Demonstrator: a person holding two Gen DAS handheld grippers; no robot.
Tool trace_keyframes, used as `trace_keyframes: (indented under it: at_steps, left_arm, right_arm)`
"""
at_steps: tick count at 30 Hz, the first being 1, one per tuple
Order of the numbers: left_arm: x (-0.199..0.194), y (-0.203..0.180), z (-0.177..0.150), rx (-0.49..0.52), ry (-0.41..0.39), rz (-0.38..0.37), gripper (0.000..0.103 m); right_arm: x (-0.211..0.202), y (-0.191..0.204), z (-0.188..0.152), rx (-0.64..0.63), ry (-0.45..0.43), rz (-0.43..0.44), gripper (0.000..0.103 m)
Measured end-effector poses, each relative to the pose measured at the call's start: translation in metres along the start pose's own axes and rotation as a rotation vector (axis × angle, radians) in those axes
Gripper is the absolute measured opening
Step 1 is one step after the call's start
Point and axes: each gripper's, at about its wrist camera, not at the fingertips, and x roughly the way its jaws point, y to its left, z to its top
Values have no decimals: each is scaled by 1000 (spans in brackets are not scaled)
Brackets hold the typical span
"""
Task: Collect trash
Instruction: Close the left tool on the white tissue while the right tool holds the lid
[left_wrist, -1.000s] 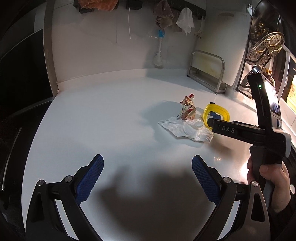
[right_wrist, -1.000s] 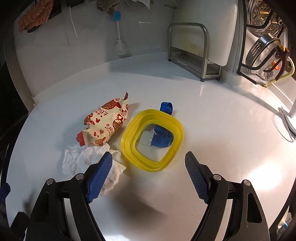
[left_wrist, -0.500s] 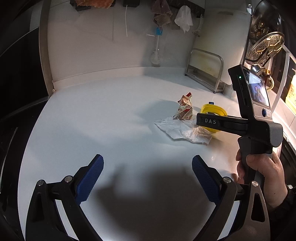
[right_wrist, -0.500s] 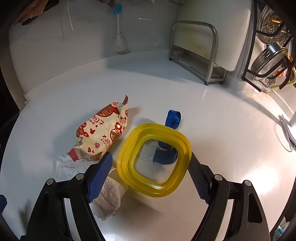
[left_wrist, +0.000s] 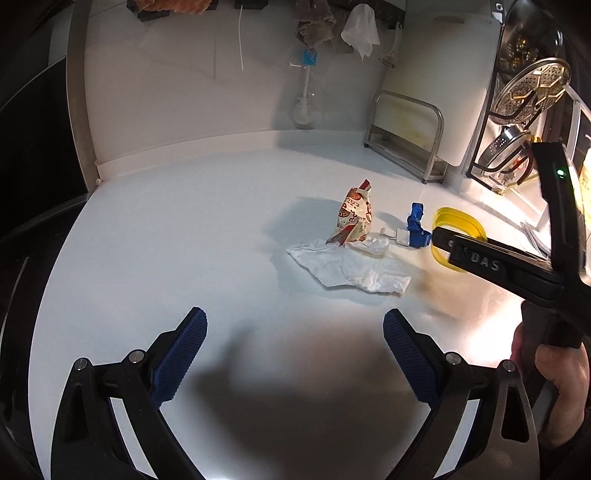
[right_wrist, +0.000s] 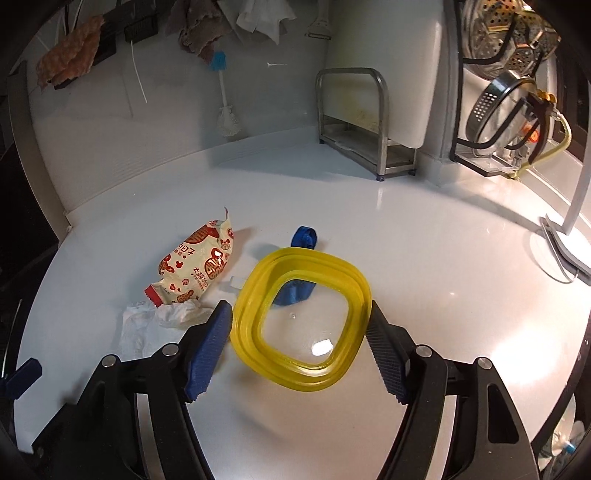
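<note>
My right gripper is shut on a yellow-rimmed clear lid and holds it tilted above the white counter. The lid also shows in the left wrist view, behind the right gripper's body. On the counter lie a red-and-cream snack wrapper, a crumpled white tissue and a blue scrap. In the left wrist view the wrapper, tissue and blue scrap lie ahead and to the right. My left gripper is open and empty, well short of them.
A metal rack holding a white board stands at the back right. A dish brush and cloths hang on the back wall. A wire rack with strainers stands far right. A small white piece lies by the blue scrap.
My right gripper has closed on the yellow lid and lifted it off the counter, uncovering the blue scrap. The left gripper has drifted slightly and stays open.
</note>
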Motion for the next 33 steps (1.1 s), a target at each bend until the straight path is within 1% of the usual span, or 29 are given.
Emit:
trace_keyframes:
  at_steps: [7,11,13,16,18,20,21,22,23,24,25,26,27,28,29,30,33]
  left_arm:
    - [18,-24,20,-8,4,-4,94]
    - [38,-37,32,-15,15,13,95]
    - [49,-44,34,-6,37,25,95]
    - [68,-48,34,-14,94,40,94]
    - [75,-48,33,-20,119,49,92]
    - [80,-50,33,-18,139,65,85]
    - [82,-50,33,-20,150,61,78]
    - [85,-50,33,-21,165,58,68]
    - [88,-51,32,-19,182,54,62]
    - [89,-52,33,-14,179,60,55]
    - [88,-52,33,-11,173,60,38]
    - [87,-53,33,-12,172,42,30]
    - [86,-53,33,-9,172,37,17]
    - [85,-54,32,-8,172,32,11]
    - [83,-54,31,-7,168,32,10]
    - [80,-54,30,-5,163,32,7]
    - [64,-50,24,-9,141,20,6]
  right_arm:
    - [-44,-35,-25,38,-58,-22,70]
    - [-66,-51,-36,74,-83,-6,70]
    - [-75,-57,-41,83,-93,2,70]
    - [-84,-61,-46,93,-101,23,70]
    - [-90,-63,-50,91,-106,33,70]
    - [-93,-64,-52,94,-108,38,70]
    - [-94,-65,-53,98,-109,40,70]
    - [-95,-67,-55,104,-108,43,70]
    - [-95,-68,-56,107,-105,46,70]
    - [-95,-68,-58,109,-103,48,70]
    - [-95,-68,-60,110,-101,48,70]
    - [-96,-68,-61,109,-100,49,70]
    - [-97,-68,-63,109,-100,50,70]
    - [-98,-69,-66,110,-99,51,70]
    - [-100,-69,-68,112,-97,52,70]
    - [-101,-69,-70,116,-96,53,70]
    - [-107,-70,-77,128,-91,58,70]
